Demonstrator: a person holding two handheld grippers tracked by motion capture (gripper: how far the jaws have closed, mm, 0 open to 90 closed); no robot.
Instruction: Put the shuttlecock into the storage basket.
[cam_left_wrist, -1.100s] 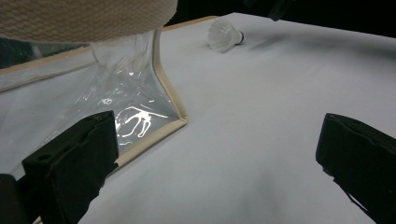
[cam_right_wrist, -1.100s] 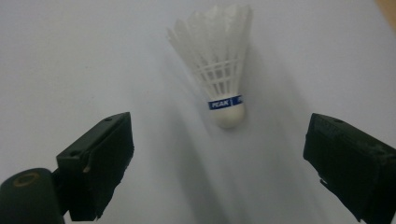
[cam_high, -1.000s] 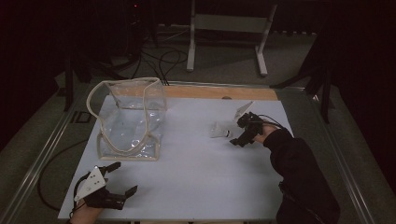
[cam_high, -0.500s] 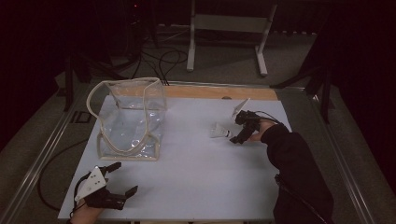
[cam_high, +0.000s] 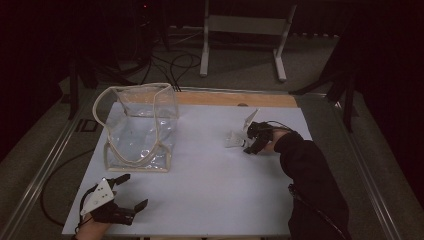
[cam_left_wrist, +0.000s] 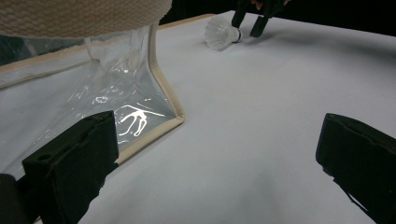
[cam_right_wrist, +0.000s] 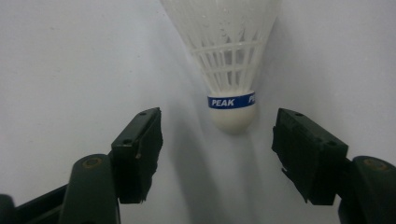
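On the right half of the white counter (cam_high: 200, 200), one white feathered shuttlecock with a blue band (cam_right_wrist: 229, 56) is lying on its side, its rounded cork end pointing at the right gripper (cam_high: 252, 142). That gripper's jaws have just been closing; in the right gripper view they are standing apart on either side of the cork, with a gap showing on each side, so they are not yet pressing on it. The blue band is reading "PEAK", and further lettering is turning out of sight around the curve. The top of the feather skirt is being cut off by the upper edge of that view. In the high view the shuttlecock is showing as a small pale blur, its detail too fine to make out, and a dark sleeve (cam_high: 310, 185) is covering the person's right forearm. Near the counter's front left corner the left gripper (cam_high: 127, 192) is resting with its jaws spread wide and nothing between them. One clear plastic bag with cream fabric trim (cam_high: 140, 130) is standing at the left, well apart from the shuttlecock; in the left gripper view its upper part is running off the frame, and glare on the plastic is making its inside hard to read. Two grippers, one shuttlecock and one bag are in sight.
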